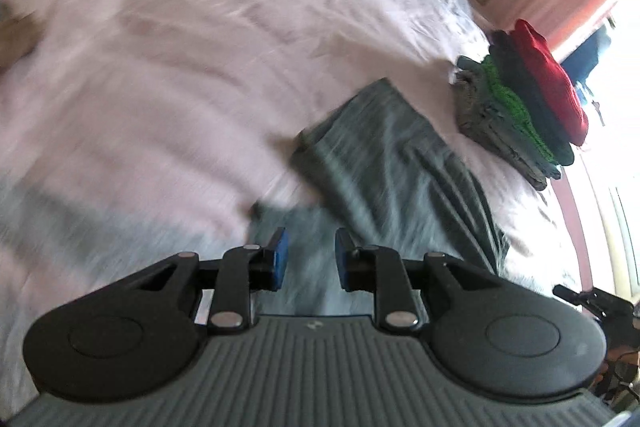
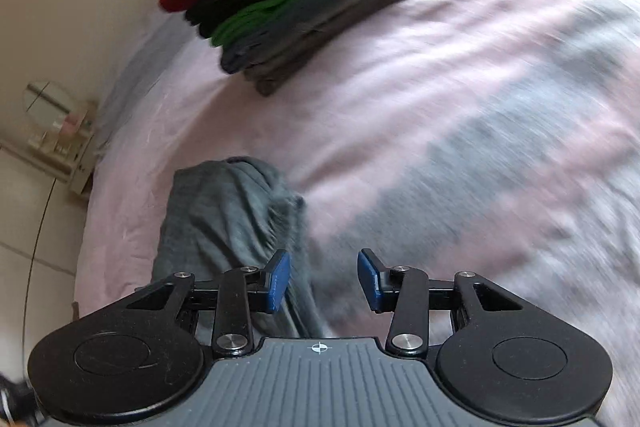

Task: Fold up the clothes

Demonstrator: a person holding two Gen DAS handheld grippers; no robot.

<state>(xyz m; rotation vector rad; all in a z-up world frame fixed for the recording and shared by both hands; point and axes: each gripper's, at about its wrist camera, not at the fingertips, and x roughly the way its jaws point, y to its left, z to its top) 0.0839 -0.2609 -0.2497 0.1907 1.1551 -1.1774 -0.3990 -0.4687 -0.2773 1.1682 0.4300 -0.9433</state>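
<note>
Garment lies rumpled near the stack, w/ both grippers, left & right, gaping, empty. Sloppy grab prob bunches it, or bumps stack over.

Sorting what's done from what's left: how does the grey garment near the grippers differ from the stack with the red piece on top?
The grey garment is a single piece lying loose and rumpled; the stack is several pieces folded and piled squarely. The garment is one dull grey; the stack shows red, black, green and grey layers. The garment lies low and flat, the stack stands taller. Both rest on the pink bedcover, and neither gripper holds either.
</note>
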